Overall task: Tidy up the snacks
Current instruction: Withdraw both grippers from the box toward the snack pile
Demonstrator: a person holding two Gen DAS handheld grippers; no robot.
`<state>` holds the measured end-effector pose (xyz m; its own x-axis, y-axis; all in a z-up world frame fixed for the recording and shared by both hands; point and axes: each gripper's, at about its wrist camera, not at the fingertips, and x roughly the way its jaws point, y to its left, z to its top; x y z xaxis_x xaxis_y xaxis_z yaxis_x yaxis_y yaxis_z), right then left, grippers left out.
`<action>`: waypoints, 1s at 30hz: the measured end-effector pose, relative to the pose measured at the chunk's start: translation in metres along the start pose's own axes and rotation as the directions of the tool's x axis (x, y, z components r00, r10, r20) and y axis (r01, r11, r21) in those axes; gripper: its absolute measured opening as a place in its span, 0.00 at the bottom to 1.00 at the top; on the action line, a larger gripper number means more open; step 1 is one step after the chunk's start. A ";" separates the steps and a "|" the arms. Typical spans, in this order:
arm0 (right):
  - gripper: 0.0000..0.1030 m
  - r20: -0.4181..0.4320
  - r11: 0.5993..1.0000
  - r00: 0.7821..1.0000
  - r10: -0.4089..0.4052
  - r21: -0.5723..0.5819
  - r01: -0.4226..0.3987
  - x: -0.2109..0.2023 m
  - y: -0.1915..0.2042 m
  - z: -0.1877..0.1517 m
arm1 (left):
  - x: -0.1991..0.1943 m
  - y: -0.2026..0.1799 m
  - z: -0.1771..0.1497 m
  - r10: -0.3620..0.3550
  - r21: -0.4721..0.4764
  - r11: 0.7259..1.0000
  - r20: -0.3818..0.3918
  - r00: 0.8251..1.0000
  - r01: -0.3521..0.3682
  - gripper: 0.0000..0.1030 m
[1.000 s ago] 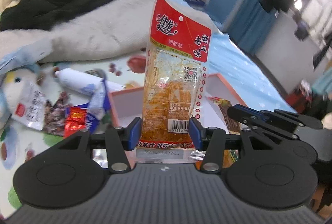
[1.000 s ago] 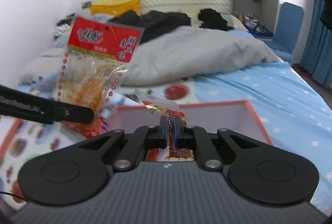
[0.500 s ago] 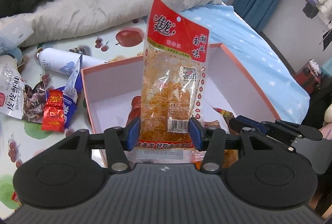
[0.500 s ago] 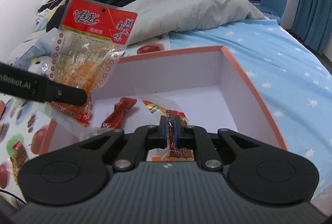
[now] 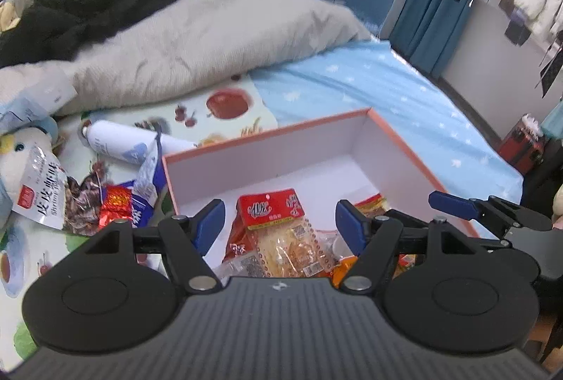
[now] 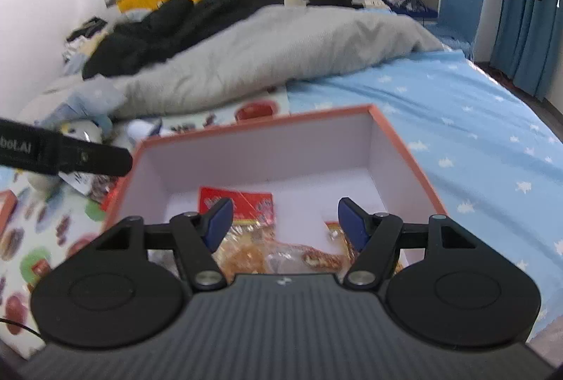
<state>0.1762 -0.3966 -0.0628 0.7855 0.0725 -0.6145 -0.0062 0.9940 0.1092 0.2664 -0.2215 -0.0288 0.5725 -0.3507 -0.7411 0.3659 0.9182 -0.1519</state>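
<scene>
An orange-rimmed box (image 5: 404, 147) (image 6: 401, 140) with a white inside lies on the bed. The red-topped clear snack packet (image 5: 278, 232) (image 6: 242, 204) lies flat in it, below my left gripper (image 5: 279, 225), whose jaws are opening with nothing pressed between them. A small yellow-and-red snack (image 5: 369, 204) (image 6: 334, 232) lies in the box under my right gripper (image 6: 285, 221), whose jaws are also opening and empty. Loose snacks stay outside at the left: a shrimp packet (image 5: 42, 193), a red foil packet (image 5: 114, 207) and a blue wrapper (image 5: 146, 183).
A white spray can (image 5: 119, 142) lies on the fruit-print mat (image 5: 225, 112) behind the box. A grey duvet (image 5: 197, 38), black clothes and a yellow pillow fill the bed's far side. A plush toy (image 5: 17, 147) sits at the left. Blue starred sheet (image 6: 475, 119) lies to the right.
Both grippers opened. The red-topped packet dropped from the left jaws into the box, and the small yellow-and-red snack left the right jaws and lies in the box. Both hands shifted a little over the box.
</scene>
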 end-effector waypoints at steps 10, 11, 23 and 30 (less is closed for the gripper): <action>0.66 0.151 0.998 0.986 0.069 -0.021 -0.067 -0.050 0.032 0.026 | -0.068 0.018 -0.003 0.012 -0.008 1.000 0.137 0.990 -0.011 0.72; 0.66 0.161 0.997 0.984 0.077 -0.022 -0.074 -0.054 0.035 0.027 | -0.074 0.020 -0.005 0.017 -0.006 1.000 0.148 0.989 -0.016 0.72; 0.66 0.234 0.986 0.958 0.165 -0.052 -0.158 -0.092 0.088 0.016 | -0.130 0.050 -0.044 0.051 -0.025 0.999 0.205 0.977 -0.047 0.75; 0.66 0.236 0.983 0.954 0.184 -0.063 -0.174 -0.098 0.115 0.001 | -0.146 0.081 -0.074 0.083 -0.086 0.994 0.207 0.975 -0.067 0.77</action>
<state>0.0990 -0.2900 0.0105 0.8945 0.2329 -0.3815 -0.1820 0.9693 0.1652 0.1582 -0.0820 0.0190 0.7404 -0.3036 -0.5997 0.2626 0.9519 -0.1577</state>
